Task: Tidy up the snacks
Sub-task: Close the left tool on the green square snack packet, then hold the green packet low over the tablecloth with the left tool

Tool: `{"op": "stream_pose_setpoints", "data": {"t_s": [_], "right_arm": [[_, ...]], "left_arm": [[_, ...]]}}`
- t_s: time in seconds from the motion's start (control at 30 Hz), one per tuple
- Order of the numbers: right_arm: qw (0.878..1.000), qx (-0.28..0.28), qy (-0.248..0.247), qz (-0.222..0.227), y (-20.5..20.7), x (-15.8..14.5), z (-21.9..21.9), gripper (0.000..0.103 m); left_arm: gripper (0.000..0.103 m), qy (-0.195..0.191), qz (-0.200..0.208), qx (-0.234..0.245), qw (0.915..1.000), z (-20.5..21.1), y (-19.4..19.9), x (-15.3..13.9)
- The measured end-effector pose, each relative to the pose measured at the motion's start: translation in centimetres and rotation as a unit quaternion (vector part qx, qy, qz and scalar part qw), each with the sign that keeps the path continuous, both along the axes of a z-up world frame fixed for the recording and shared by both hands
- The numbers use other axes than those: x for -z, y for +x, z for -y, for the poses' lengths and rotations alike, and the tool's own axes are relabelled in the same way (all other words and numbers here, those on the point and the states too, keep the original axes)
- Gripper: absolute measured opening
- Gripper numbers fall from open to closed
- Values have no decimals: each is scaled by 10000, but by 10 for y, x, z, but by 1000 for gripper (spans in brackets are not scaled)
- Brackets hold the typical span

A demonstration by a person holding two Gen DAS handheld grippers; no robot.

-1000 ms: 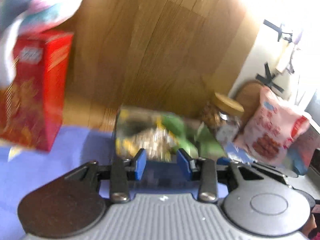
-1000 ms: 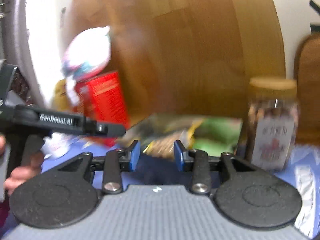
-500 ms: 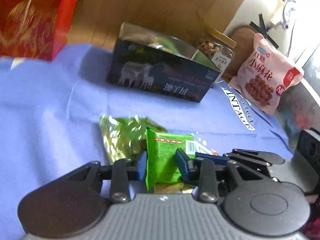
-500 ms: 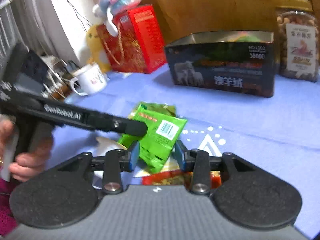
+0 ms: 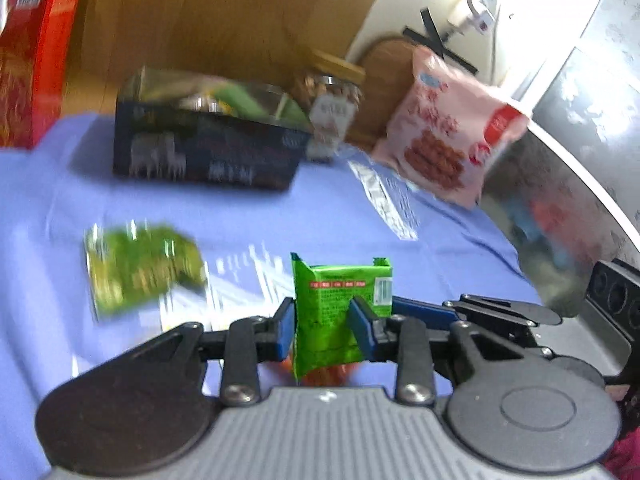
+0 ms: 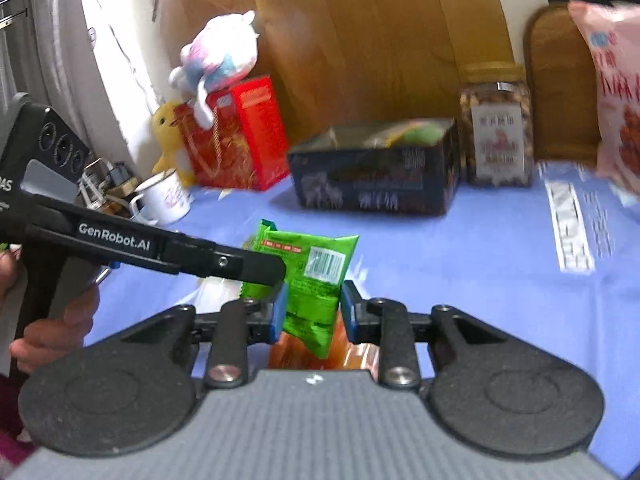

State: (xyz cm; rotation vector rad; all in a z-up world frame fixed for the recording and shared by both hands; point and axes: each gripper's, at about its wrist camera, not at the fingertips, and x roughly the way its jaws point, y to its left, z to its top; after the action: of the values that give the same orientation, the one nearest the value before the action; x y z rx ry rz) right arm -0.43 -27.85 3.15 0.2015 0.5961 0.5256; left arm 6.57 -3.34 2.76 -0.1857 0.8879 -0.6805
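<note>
While the dark box at the tabletop's far edge holds some snacks, left gripper clamps a green packet; right gripper closing on another; one green bag remains loose.

Daylight pours in from the window side, burning the wall at the far right corner of the table to white, and bleaching the curtain at the far left. The blue tablecloth is evenly lit; the dark open box casts a soft shadow toward the near edge. Motion blur smears the left wrist view: the loose green packet streaks, and the jar and pink bag lose their print. The right wrist view is sharper near the middle, softer toward the far edge. Fisheye bending curves the wooden panel and the silvery appliance, which carries patchy glare.
</note>
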Motion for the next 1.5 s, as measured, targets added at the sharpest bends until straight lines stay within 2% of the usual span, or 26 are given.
{"op": "stream_pose_setpoints", "data": {"t_s": [0.13, 0.4, 0.47, 0.53, 0.6, 0.87, 1.5], "right_arm": [[9994, -113, 46, -324, -20, 18, -10, 32], [9978, -426, 102, -488, -43, 26, -35, 34], [9972, -538, 68, -514, -47, 28, -41, 36], [9963, -652, 82, -557, -52, 31, -49, 44], [9962, -695, 64, -524, -58, 31, -53, 47], [9974, -640, -313, -140, -74, 28, -60, 47], [9992, -275, -262, -155, -84, 37, -62, 47]], "left_arm": [[30, 143, -313, -38, 9994, -6, -28, 18], [30, 185, -367, -262, 9988, -36, -63, 24], [30, 212, -355, -337, 9986, -43, -69, 24], [30, 244, -352, -373, 9984, -48, -73, 25], [31, 280, -308, -422, 9982, -52, -76, 25], [34, 652, 52, -593, 9961, -53, -89, 21], [41, 816, 186, -710, 9940, -54, -98, 21]]}}
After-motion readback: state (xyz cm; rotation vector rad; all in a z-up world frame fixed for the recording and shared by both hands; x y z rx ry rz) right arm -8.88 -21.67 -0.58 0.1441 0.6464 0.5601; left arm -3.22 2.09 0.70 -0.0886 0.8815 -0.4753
